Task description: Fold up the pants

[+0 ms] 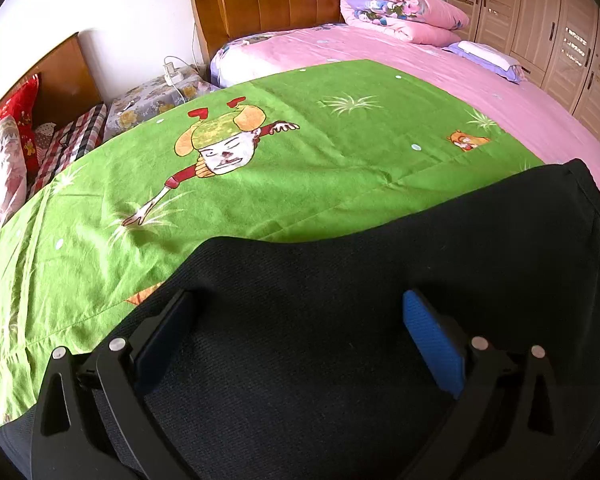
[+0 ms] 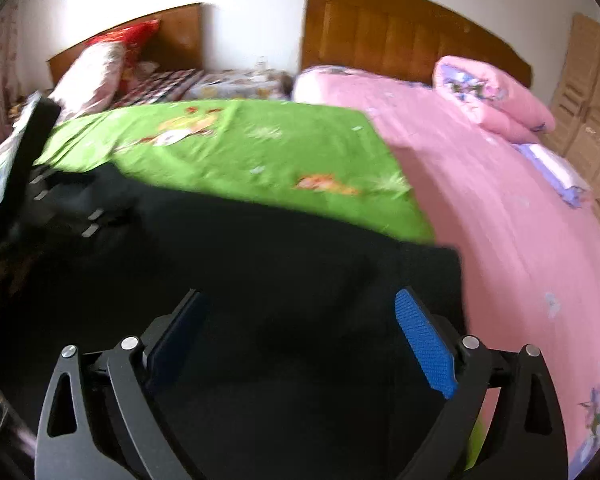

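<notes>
The black pants lie spread on a green cartoon-print sheet that covers the near part of a bed with a pink bedsheet, and both grippers hang directly over the dark cloth. The left gripper has its 2 fingers spread wide with only flat fabric between and beneath them; it holds nothing. The right gripper is likewise wide apart and empty, with the pants directly under it and reaching ahead of it to a straight far edge. Just right of its right finger the pants end at a squared corner, beyond which lies pink sheet; far to its left, the other gripper's body shows dimly over the same garment. The right wrist view is blurred, so finer detail of the cloth is hard to read. As a judgement, the garment looks compact and flat, with tidy edges, which suggests at least 1 fold is already laid, though how many layers there are cannot be told. What appears left is a further fold or a final smoothing, each needing a fresh pinch on an edge.
</notes>
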`<state>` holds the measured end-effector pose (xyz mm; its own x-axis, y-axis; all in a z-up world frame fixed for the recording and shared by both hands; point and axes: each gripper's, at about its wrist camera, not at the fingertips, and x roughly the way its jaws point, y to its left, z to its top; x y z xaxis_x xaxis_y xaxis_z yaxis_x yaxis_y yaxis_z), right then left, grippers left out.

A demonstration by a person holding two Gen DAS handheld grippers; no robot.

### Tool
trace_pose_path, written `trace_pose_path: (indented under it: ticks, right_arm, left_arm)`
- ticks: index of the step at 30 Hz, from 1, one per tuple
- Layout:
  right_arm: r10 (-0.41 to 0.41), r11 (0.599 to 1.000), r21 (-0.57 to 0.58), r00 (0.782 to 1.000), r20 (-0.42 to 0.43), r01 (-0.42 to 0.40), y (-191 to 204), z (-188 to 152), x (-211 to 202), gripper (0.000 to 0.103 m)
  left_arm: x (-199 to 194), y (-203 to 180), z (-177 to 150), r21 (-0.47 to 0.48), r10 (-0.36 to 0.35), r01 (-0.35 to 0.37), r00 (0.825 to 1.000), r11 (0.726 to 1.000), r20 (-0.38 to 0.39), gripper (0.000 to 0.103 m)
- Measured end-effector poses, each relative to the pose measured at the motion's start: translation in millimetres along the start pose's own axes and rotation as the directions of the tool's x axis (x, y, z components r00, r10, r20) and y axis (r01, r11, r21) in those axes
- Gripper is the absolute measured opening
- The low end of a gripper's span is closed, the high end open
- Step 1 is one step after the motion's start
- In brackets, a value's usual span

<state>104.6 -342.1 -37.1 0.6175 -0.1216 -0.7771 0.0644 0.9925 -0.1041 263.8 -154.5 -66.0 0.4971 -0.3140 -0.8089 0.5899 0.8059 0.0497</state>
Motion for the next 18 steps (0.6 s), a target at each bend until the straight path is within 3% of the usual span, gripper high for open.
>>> trace_pose_path:
  ticks: [3, 7, 9, 11, 13, 15, 18]
  right_arm:
    - [-0.037, 0.999, -0.017, 0.998, -0.057, 0.036, -3, -17, 14, 0.092]
    - [-0.071, 0.996, 0.051, 0.997, 0.011, 0.07, -3, -28, -10, 0.092]
    - [-0.022, 0.999, 0.051, 0.998, 0.058, 0.019, 4, -36, -22, 0.092]
    - [0.079, 0.996, 0.03, 0.996, 0.047, -0.08, 14, -50, -23, 0.092]
    - [0.067, 0.998, -0.011, 0.991, 0.116, -0.067, 18, -66, -24, 0.093]
    - [0.088, 0.996, 0.017, 0.99, 0.113, -0.091, 12, -68, -27, 0.093]
    - [0.054, 0.999, -0.004, 0.996, 0.071, -0.054, 9, -63, -35, 0.093]
  left_arm:
    - [0, 0, 0, 0.0, 0.0, 0.0, 1.0, 1.0, 0.0, 0.102]
    - [0, 1, 0, -0.001, -0.001, 0.001, 1.0, 1.0, 0.0, 0.102]
    - [0, 1, 0, 0.0, 0.0, 0.0, 1.0, 1.0, 0.0, 0.102]
    - [-1, 1, 0, 0.0, -0.001, 0.001, 1.0, 1.0, 0.001, 0.102]
    - [-2, 2, -1, -0.005, -0.004, 0.004, 1.0, 1.0, 0.007, 0.102]
    - [-9, 7, -2, -0.031, 0.0, 0.001, 1.0, 1.0, 0.03, 0.102]
    - [-52, 26, -16, -0.098, 0.071, -0.058, 0.989, 0.993, 0.131, 0.101]
